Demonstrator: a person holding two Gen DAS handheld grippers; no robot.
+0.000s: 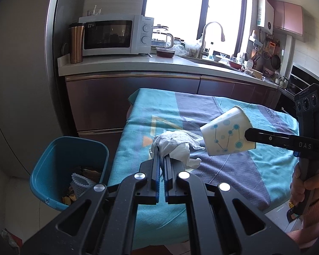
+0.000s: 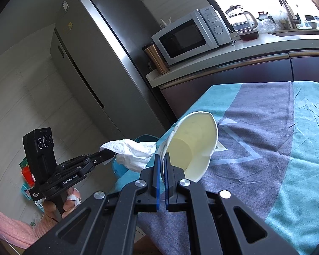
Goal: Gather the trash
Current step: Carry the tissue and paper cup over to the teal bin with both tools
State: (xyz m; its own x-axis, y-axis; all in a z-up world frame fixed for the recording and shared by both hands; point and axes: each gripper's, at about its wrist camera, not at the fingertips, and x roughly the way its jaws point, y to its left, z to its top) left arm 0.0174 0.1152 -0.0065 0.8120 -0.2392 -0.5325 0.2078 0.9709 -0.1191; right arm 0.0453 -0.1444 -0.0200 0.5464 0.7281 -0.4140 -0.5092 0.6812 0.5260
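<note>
My left gripper [image 1: 162,156] is shut on a crumpled white tissue [image 1: 176,146] and holds it above the table's left part. The tissue also shows in the right wrist view [image 2: 134,153], held by the left gripper [image 2: 108,153]. My right gripper [image 2: 162,159] is shut on the rim of a paper cup [image 2: 191,146], white with blue dots, tilted in the air over the cloth. In the left wrist view the cup [image 1: 225,135] hangs from the right gripper [image 1: 249,137]. A blue trash bin [image 1: 53,155] stands on the floor left of the table, with scraps inside.
The table is covered by a teal and grey cloth [image 1: 234,170]. Behind it runs a kitchen counter [image 1: 138,63] with a microwave [image 1: 114,35], a copper tumbler [image 1: 76,42], a kettle and a sink tap. A tall grey fridge [image 2: 91,63] stands to the left.
</note>
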